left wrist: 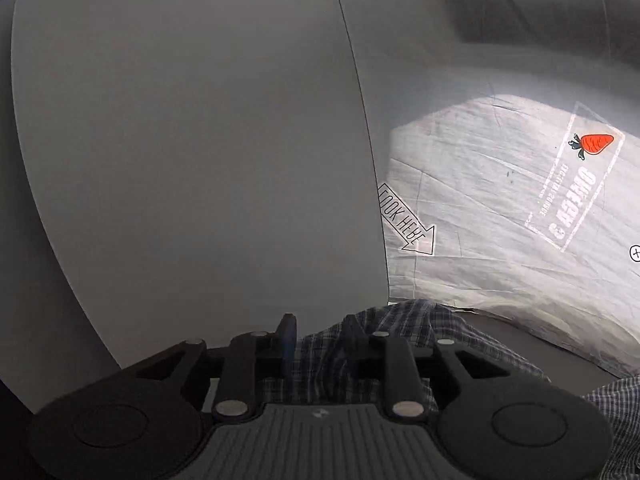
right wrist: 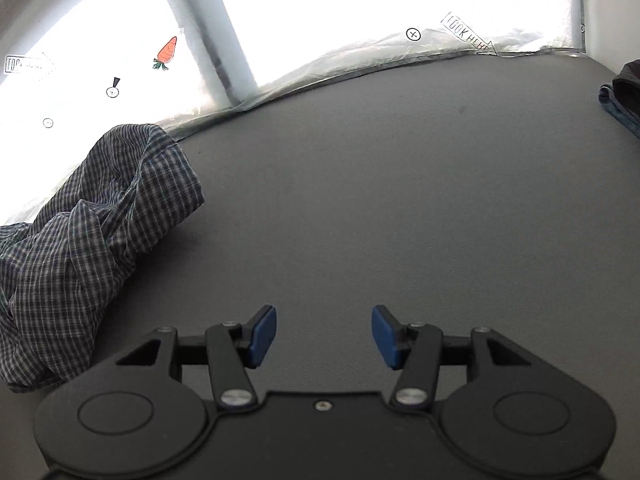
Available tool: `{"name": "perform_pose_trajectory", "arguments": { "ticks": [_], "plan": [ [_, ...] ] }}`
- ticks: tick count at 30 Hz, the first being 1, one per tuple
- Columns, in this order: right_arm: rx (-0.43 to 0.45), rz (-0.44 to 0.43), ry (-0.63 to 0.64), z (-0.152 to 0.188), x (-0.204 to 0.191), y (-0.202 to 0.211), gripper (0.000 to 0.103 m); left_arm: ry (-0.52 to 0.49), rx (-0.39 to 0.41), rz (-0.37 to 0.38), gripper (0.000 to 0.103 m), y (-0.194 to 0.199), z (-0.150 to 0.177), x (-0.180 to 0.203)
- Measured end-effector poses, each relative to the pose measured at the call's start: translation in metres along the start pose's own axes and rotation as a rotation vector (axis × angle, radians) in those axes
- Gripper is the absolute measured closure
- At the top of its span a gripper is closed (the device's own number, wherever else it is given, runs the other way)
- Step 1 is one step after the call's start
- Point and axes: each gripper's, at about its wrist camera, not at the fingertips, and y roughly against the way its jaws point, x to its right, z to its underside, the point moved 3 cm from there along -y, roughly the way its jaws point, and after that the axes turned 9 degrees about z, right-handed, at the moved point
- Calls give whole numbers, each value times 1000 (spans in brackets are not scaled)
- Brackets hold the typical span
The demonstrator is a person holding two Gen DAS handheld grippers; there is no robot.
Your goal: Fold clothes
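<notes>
In the left wrist view a plain pale panel (left wrist: 180, 140) fills everything from 9 to 12 o'clock. At 6 o'clock the left gripper (left wrist: 320, 336) has its fingers moderately apart with a bunch of the checked shirt (left wrist: 400, 320) between them. The blue pad (left wrist: 290, 344) shows bare beside the cloth, so I judge it is not clamped. From 2 to 4 o'clock hangs a crinkled plastic sheet (left wrist: 480, 200) with printing seen in reverse: an arrow marked "LOOK HERE" (left wrist: 406, 220), an orange carrot (left wrist: 596, 144) and a stamp that seems to read "OMEGA 3" (left wrist: 572, 208). Its small line is too fine to read.

In the right wrist view the shirt (right wrist: 92, 216) lies crumpled at 9 o'clock on the grey table (right wrist: 400, 180), its far end touching the sheet. It is well apart from the right gripper (right wrist: 324, 336), whose fingers stand wide and empty at 6 o'clock. The carrot (right wrist: 167, 53) shows at 11 o'clock and a "LOOK HERE" arrow (right wrist: 468, 34) at 1 o'clock. Dark clothes (right wrist: 624, 88) lie at 2 o'clock.

The shirt looks light, thin and limp. It will sag and slide, so it is best taken by a hem, collar or shoulder seam, one in each gripper.
</notes>
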Motion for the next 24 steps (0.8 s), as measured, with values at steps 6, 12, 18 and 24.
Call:
{"name": "perform_pose_trajectory", "arguments": {
  "ticks": [6, 12, 18, 24],
  "plan": [
    [20, -16, 200, -18, -79, -19, 47, -38, -296, 366, 55, 19, 141, 50],
    [22, -117, 258, -38, -150, -50, 47, 66, -475, 514, 43, 43, 214, 103],
    [-14, -233, 171, -58, -187, -87, 41, 155, -505, 653, 39, 43, 224, 126],
    [-28, -234, 90, -68, -177, -107, 102, 103, -521, 578, 97, 40, 227, 137]
  ]
}}
